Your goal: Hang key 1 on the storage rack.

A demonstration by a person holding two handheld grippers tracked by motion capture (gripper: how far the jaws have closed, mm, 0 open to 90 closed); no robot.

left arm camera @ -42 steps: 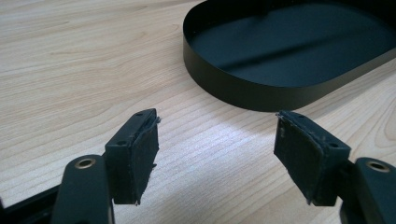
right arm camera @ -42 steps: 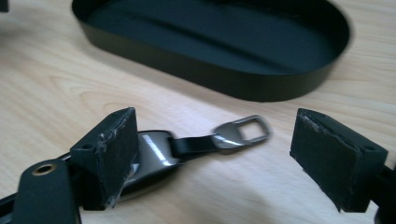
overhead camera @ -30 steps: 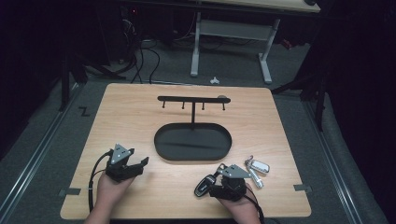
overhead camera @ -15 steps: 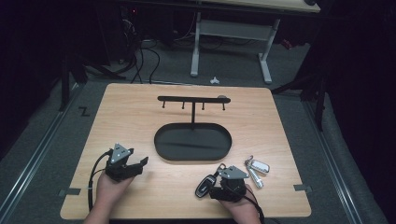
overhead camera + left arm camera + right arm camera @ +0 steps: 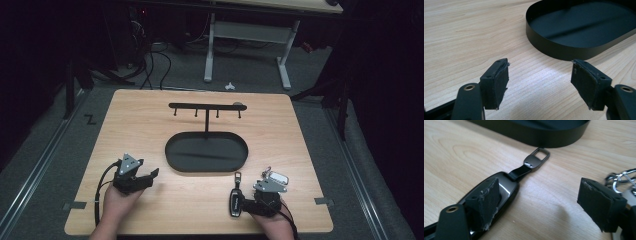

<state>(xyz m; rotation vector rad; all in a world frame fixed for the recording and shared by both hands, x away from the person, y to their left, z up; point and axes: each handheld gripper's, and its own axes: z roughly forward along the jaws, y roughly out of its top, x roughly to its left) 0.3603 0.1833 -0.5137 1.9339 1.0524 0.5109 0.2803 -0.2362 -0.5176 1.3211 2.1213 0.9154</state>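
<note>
Wooden worktop point(image 5: 150, 125) carries one black oval tray point(image 5: 206, 152), one hook rack point(image 5: 206, 106), one black key fob point(image 5: 235, 202), one key bunch point(image 5: 276, 176). Your right hand-held gripper point(image 5: 537, 207) stands jaws apart, left pad over the fob. Your left hand-held gripper point(image 5: 540, 82) gapes on nothing, near the tray.
</note>
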